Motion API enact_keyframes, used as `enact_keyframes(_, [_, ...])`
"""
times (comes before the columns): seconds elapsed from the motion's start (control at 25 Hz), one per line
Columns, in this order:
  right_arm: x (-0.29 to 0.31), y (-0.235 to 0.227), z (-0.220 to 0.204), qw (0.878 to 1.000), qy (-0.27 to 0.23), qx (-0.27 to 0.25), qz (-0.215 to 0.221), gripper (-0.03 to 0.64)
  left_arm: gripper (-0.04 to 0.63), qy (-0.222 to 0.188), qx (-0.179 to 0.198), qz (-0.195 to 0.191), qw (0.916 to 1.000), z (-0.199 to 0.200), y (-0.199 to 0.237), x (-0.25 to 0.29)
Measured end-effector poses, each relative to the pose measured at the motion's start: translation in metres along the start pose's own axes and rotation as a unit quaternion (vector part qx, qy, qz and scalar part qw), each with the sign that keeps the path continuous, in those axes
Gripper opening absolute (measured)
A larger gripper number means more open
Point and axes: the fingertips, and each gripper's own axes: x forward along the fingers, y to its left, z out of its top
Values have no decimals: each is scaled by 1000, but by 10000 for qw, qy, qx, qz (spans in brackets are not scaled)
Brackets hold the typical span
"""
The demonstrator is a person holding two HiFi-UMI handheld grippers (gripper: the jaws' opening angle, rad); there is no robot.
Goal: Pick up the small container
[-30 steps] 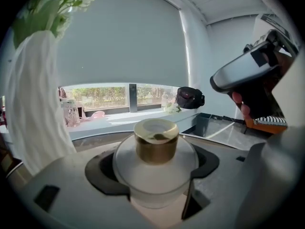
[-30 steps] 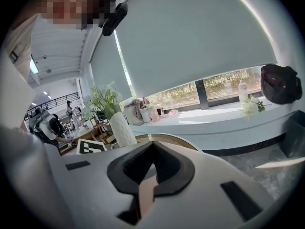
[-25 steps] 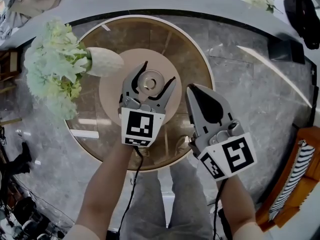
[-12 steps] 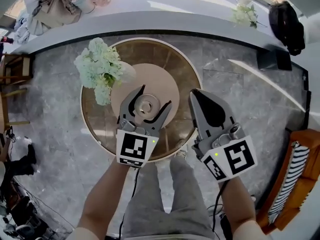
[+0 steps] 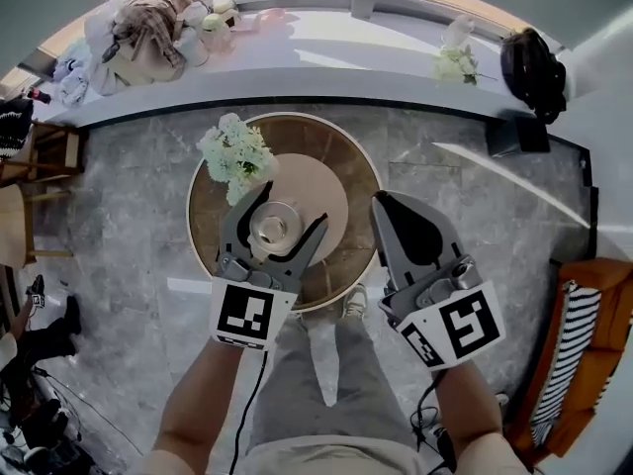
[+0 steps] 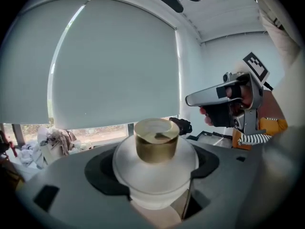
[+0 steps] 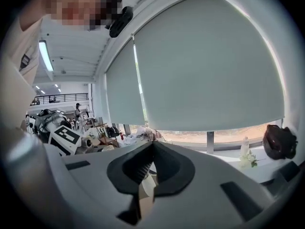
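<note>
My left gripper [image 5: 292,208] pinching small container [image 6: 156,149] (white rounded bowl, brass-coloured cylindrical top), jaws pressed on its white sides, container upright, clear of any surface. In head view it shows over near-left part of round brown table [image 5: 348,164] with beige centre disc; bunch of pale flowers [image 5: 237,151] at table's far-left edge. My right gripper [image 5: 386,206] — jaws pressed together, nothing between — past table's near-right edge.

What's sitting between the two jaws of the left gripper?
The small container, a gold-topped white jar, clamped by the left gripper; the left gripper view shows it.
</note>
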Motion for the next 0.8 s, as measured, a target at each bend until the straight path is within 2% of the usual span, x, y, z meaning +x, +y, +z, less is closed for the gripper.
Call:
enact_keyframes(0.12, [-20, 16, 44, 9998, -162, -101, -17, 5, 336, -206, 111, -28, 9997, 45, 1, -28])
enact_keyframes(0.44, [-79, 54, 144, 9972, -605, -430, 39, 5, 337, -376, 210, -38, 9991, 139, -10, -102])
enact_keyframes(0.8, [-139, 90, 210, 9925, -945, -781, 23, 5, 337, -656, 386, -108, 9970, 211, -33, -164])
